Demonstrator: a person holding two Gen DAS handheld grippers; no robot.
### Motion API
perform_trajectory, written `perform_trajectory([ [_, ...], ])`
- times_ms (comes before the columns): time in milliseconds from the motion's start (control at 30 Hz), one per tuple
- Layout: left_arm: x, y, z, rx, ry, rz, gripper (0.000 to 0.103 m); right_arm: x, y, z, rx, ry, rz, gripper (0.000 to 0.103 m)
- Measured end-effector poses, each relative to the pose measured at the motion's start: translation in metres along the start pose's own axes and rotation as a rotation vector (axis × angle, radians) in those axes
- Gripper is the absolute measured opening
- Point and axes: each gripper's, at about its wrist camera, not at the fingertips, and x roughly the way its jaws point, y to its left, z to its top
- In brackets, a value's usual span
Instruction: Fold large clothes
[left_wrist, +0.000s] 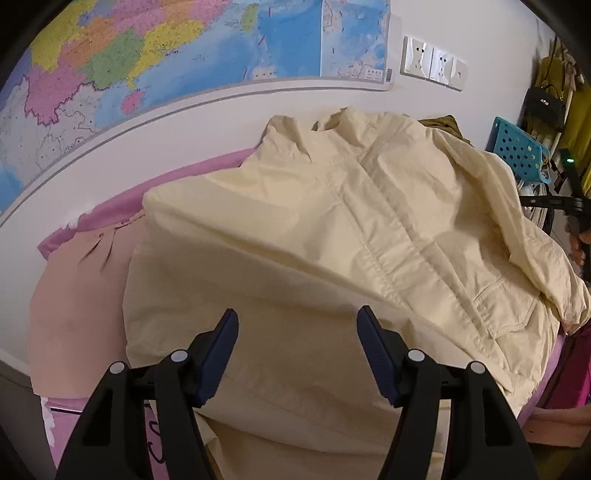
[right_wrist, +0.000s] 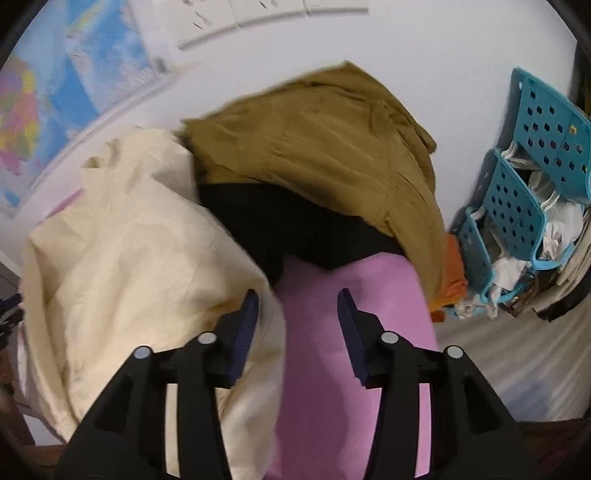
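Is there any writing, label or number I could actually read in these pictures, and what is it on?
Nothing here can be read as clear text.
Wall map: covered in place names, all too small to read.
Strip at the map's lower right corner: looks like a barcode or code, unreadable.
Pink cover: dark handwritten marks beside the left gripper, partly hidden, not legible.
Cream jacket: no label or print visible.
Right wrist view: map blurred, nothing legible.
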Motion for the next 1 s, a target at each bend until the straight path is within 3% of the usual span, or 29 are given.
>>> perform_trajectory([
  [33, 0.000, 0.001, -0.001, -0.005, 0.001, -0.001, 0.064, -0.022, 0.014, -0.008, -0.042, -0.063, 0.004, 0.060],
  [67, -0.001, 0.000, -0.001, -0.008, 0.000, -0.008, 0.064, -0.038, 0.023, -0.014, -0.073, -0.099, 0.014, 0.075],
  [100, -0.002, 0.000, -0.001, -0.009, -0.006, -0.015, 0.064, -0.053, 0.038, -0.021, -0.122, -0.140, 0.039, 0.084],
  [167, -0.004, -0.002, 0.000, -0.005, -0.014, -0.014, 0.064, -0.078, 0.075, -0.041, -0.258, -0.167, 0.094, 0.084],
  [267, -0.004, -0.007, 0.003, 0.003, -0.023, -0.034, 0.064, -0.077, 0.135, -0.084, -0.472, -0.098, 0.143, 0.093],
  [367, 0.000, -0.015, 0.004, 0.015, -0.025, -0.048, 0.064, -0.042, 0.163, -0.114, -0.634, -0.013, 0.056, 0.088],
  [400, 0.000, -0.017, 0.005, 0.017, -0.024, -0.049, 0.064, -0.030, 0.163, -0.119, -0.649, 0.016, 0.008, 0.074],
  [433, 0.001, -0.019, 0.004, 0.020, -0.024, -0.048, 0.064, -0.018, 0.157, -0.119, -0.637, 0.053, -0.029, 0.061],
  [500, 0.000, -0.022, 0.003, 0.027, -0.023, -0.058, 0.064, -0.016, 0.132, -0.104, -0.534, 0.076, 0.025, 0.018],
  [533, -0.001, -0.023, 0.002, 0.030, -0.025, -0.060, 0.064, -0.022, 0.119, -0.094, -0.485, 0.072, 0.074, 0.007],
  [567, -0.002, -0.024, 0.001, 0.034, -0.026, -0.058, 0.064, -0.035, 0.102, -0.079, -0.418, 0.039, 0.129, 0.005],
  [733, -0.003, -0.014, 0.001, 0.009, -0.032, -0.033, 0.064, -0.097, 0.004, -0.001, -0.071, -0.184, 0.189, 0.005],
  [800, -0.001, -0.008, 0.002, -0.016, -0.028, -0.035, 0.064, -0.093, -0.032, 0.017, 0.029, -0.185, 0.205, 0.008],
  [833, 0.001, -0.005, 0.002, -0.029, -0.024, -0.038, 0.064, -0.078, -0.051, 0.025, 0.076, -0.166, 0.165, 0.010],
  [933, 0.006, -0.002, 0.001, -0.042, -0.009, -0.027, 0.064, -0.028, -0.085, 0.021, 0.181, -0.049, 0.125, 0.024],
  [1000, 0.007, -0.002, 0.000, -0.046, -0.004, -0.019, 0.064, -0.006, -0.100, 0.013, 0.232, 0.001, 0.098, 0.057],
])
